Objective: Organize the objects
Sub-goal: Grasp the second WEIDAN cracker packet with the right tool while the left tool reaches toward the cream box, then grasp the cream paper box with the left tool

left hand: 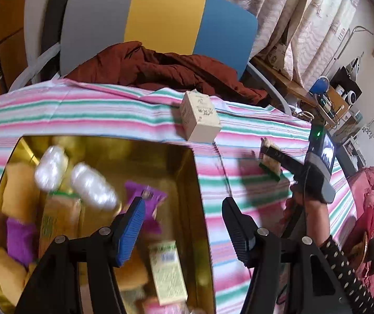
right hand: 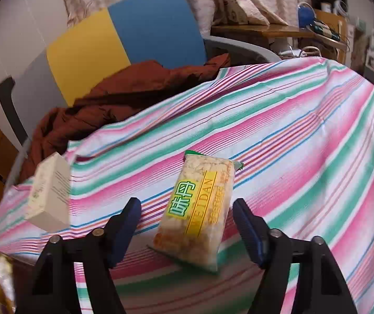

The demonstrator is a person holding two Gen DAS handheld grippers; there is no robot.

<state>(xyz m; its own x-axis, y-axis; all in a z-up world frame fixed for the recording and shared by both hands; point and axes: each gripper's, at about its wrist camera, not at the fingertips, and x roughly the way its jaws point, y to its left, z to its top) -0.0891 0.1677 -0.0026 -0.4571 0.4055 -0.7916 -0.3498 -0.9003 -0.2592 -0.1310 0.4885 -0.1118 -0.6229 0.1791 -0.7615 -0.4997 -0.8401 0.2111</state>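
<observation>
In the left wrist view, the left gripper (left hand: 184, 225) hangs with its fingers spread and empty over the gold tin (left hand: 194, 183), which sits on the striped tabletop (left hand: 82, 115) and already holds wrapped snacks, including a purple packet (left hand: 145, 196) and a green-and-yellow bar (left hand: 168, 269). A small cream box (left hand: 200, 120) stands just beyond the tin's far corner. To the right, the right gripper (left hand: 273, 154) is at a snack packet.

In the right wrist view, the right gripper (right hand: 187, 222) straddles that rice cracker packet (right hand: 200, 209), which lies flat on the cloth; the fingers are released on either side, not touching it, likely lined up to pinch its long edges. The cream box (right hand: 50, 191) stands to the left.
</observation>
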